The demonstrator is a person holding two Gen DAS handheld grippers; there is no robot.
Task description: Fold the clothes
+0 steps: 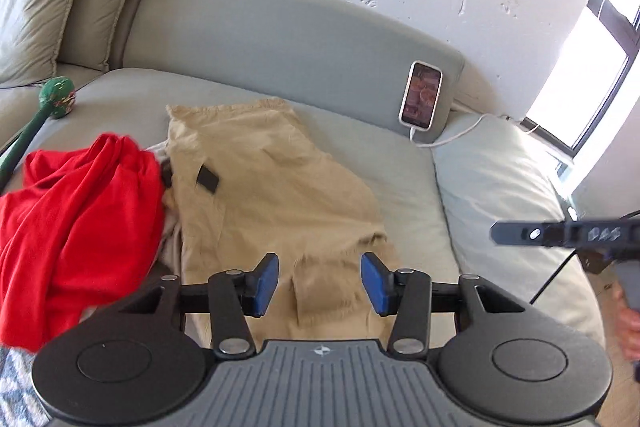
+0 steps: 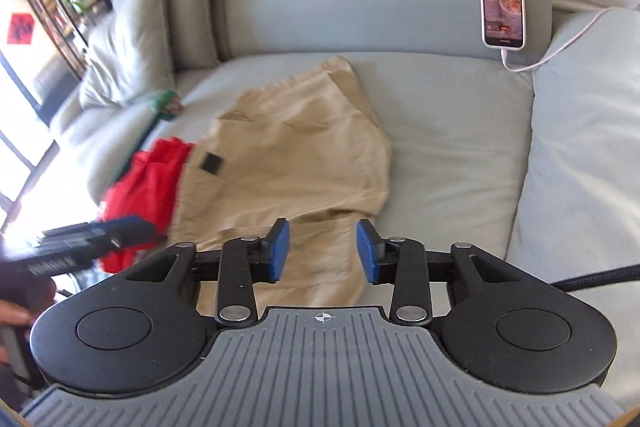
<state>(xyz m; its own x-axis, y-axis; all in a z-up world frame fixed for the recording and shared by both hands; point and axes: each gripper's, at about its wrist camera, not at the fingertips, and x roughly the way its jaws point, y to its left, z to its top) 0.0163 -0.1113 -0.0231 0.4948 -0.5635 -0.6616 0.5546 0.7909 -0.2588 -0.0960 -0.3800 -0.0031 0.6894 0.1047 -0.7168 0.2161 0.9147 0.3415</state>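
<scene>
Tan shorts [image 1: 272, 183] | long axis toward backrest, hem nearest | both tongs [image 1: 319, 283] [image 2: 323, 250] wide, empty

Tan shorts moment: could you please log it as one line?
tan shorts flat on sofa | left tool open | right tool open | red garment beside

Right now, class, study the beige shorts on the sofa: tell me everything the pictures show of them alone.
The beige shorts look like light woven cotton, creased, lying spread fairly flat on the grey-green sofa seat. A small black patch sits on the cloth near the waist, and the near leg hems look frayed. The waist end points toward the backrest. Their left edge touches or overlaps the red garment. The open left gripper and open right gripper sit over the near hem, neither gripping it.
</scene>
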